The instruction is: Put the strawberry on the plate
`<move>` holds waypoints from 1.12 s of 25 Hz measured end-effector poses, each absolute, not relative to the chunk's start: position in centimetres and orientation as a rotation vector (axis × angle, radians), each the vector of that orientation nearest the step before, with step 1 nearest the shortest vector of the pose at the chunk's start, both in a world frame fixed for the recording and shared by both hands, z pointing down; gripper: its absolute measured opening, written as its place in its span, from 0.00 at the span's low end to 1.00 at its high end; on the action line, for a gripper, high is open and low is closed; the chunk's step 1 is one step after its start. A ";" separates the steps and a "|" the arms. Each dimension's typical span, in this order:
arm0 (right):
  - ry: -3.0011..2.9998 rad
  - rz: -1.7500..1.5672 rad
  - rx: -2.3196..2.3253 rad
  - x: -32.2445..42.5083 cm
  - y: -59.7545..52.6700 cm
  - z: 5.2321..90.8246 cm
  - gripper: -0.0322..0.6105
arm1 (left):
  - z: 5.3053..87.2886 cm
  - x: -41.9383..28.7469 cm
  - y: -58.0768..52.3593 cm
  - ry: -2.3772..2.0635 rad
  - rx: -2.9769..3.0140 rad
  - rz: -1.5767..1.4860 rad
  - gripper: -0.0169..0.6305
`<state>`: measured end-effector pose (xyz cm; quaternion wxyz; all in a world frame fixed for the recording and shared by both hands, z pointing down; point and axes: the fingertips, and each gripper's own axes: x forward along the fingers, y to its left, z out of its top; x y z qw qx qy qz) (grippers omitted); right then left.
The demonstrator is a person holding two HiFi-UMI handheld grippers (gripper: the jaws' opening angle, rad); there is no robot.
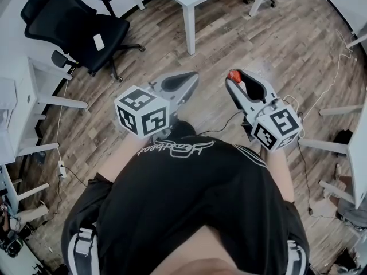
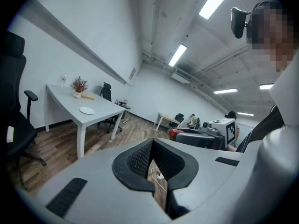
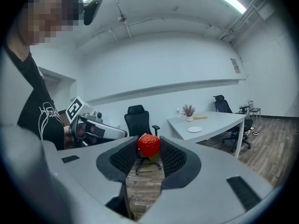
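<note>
A red strawberry sits pinched between the black pads of my right gripper, which is shut on it. In the head view the strawberry shows at the tip of the right gripper, held over the wooden floor in front of the person. A small white plate lies on a white table some way ahead. The left gripper view shows the same plate. My left gripper is beside the right one, its jaws together with nothing between them; its own camera shows the left gripper the same way.
A black office chair stands at the left of the white table. A vase with dried flowers stands on the table behind the plate. More white desks and cables line the sides of the room.
</note>
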<state>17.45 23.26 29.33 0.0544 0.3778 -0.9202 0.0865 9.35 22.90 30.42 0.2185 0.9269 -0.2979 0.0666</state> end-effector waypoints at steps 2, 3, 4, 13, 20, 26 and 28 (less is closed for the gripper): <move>-2.794 0.262 1.143 17.7 22.9 29.3 0.26 | 30.4 9.5 22.5 -0.825 2.569 0.188 0.04; -2.794 0.261 1.145 17.8 22.7 29.3 0.26 | 30.3 9.6 22.3 -0.823 2.574 0.189 0.04; -2.793 0.259 1.147 18.0 22.4 29.3 0.26 | 30.3 9.7 22.0 -0.820 2.579 0.188 0.04; -2.761 0.171 1.206 18.7 15.4 28.8 0.26 | 29.3 10.6 14.0 -0.764 2.648 0.087 0.04; -2.746 0.151 1.245 18.1 5.7 28.3 0.26 | 28.7 9.9 3.7 -0.748 2.669 0.077 0.04; -2.779 0.209 1.218 15.5 -3.7 27.3 0.26 | 27.9 7.2 -6.0 -0.760 2.641 0.094 0.04; -2.784 0.226 1.212 14.6 -6.9 27.0 0.26 | 27.5 6.2 -9.4 -0.770 2.631 0.096 0.04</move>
